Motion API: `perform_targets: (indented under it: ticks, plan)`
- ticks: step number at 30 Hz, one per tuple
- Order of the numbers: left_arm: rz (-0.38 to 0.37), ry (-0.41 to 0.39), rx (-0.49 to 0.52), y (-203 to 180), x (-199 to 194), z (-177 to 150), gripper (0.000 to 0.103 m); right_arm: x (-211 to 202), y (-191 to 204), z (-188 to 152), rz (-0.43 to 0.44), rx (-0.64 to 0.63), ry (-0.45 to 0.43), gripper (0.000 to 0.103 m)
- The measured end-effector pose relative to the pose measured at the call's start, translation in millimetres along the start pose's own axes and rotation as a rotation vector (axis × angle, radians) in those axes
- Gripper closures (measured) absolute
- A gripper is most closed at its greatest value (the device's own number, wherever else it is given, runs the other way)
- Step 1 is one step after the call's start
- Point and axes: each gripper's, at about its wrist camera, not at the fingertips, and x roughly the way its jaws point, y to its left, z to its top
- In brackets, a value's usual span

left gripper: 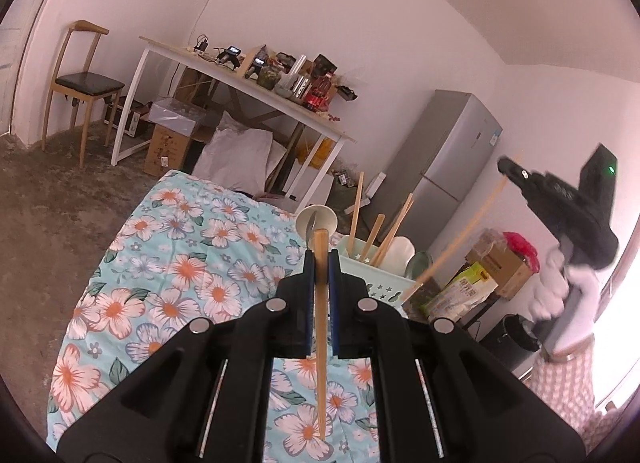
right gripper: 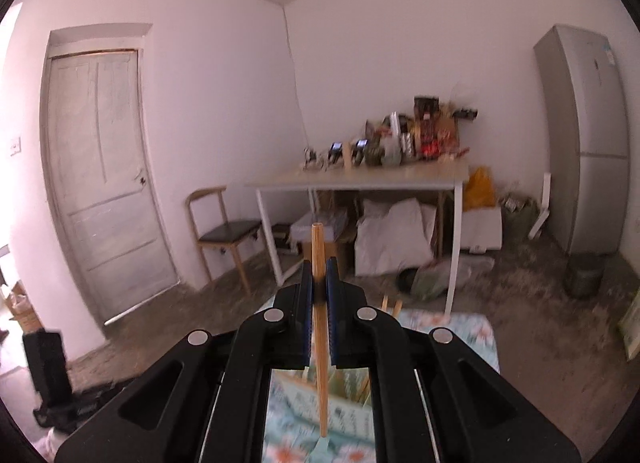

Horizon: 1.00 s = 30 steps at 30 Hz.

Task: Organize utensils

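Blue-padded fingers (left gripper: 308,295) of the left gripper (left gripper: 320,263) pinch a wooden chopstick (left gripper: 321,327) partway along its shaft, the jaws drawn nearly together with only the stick between them. The stick's blunt end rises just past the fingertips, while its longer part runs back down toward the camera, above the floral cloth (left gripper: 172,271); its long axis lies close to the line along which the gripper points. Just beyond and right of the fingertips stands the pale green utensil basket (left gripper: 384,283), already bristling with upright wooden handles. A white ladle (left gripper: 316,219) shows just behind the stick's top.

The right gripper (right gripper: 319,279) is clamped just as narrowly on a second chopstick (right gripper: 320,343), gripped near its upper end, so most of its length hangs down toward the basket (right gripper: 344,411) directly below. Seen from the left wrist, that second stick (left gripper: 460,239) slants steeply, its lower tip near the basket's right rim, with the person's white-gloved hand (left gripper: 560,283) on the gripper's handle high and right of the basket.

Both sticks appear to be held mid-shaft and end-on so that each can be slid lengthwise into the basket beside the others. The left stick seems to be waiting its turn short of the basket; the right one looks lifted well clear of it.
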Motion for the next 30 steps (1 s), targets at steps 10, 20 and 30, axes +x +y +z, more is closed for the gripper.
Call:
perform_targets:
  ticks: [10, 20, 30]
  plan:
    - [-0.059, -0.036, -0.028, 7.6, -3.7, -1.0, 0.098, 60.4, -5.2, 13.3, -0.080, -0.017, -0.050, 0.096]
    - [-0.073, -0.040, -0.032, 13.5, 1.3, -2.0, 0.098, 108.4, -15.8, -33.0, -0.101, -0.025, 0.066, 0.095]
    - [-0.077, -0.052, 0.000, -1.0, 3.2, 2.0, 0.098, 57.2, -23.7, -29.7, -0.053, 0.007, -0.010, 0.067]
